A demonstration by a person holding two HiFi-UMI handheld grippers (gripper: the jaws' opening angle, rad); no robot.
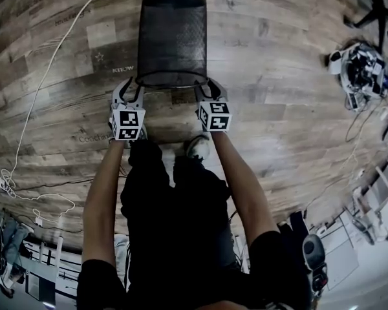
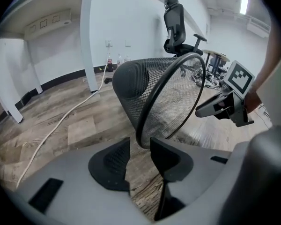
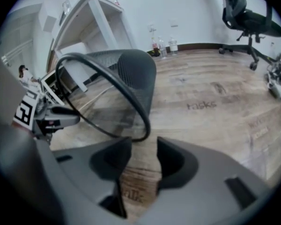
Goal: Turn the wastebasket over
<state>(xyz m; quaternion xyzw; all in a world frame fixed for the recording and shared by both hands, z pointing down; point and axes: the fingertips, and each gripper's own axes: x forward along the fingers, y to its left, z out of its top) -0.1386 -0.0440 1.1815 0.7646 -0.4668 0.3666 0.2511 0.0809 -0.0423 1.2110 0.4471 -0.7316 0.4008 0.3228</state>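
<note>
A black mesh wastebasket lies on its side on the wooden floor, its open rim toward me and its base away. My left gripper is at the rim's left side and my right gripper at its right side. In the left gripper view the jaws stand apart, and the wastebasket's thin rim dips to the gap at their tips without being pinched. The right gripper view shows the same: my right gripper is open, with the wastebasket's rim just at the gap.
A white cable runs across the floor on the left. Loose equipment lies at the far right. An office chair and bottles stand by the wall, and white desk legs rise behind the basket. My shoe is just behind the grippers.
</note>
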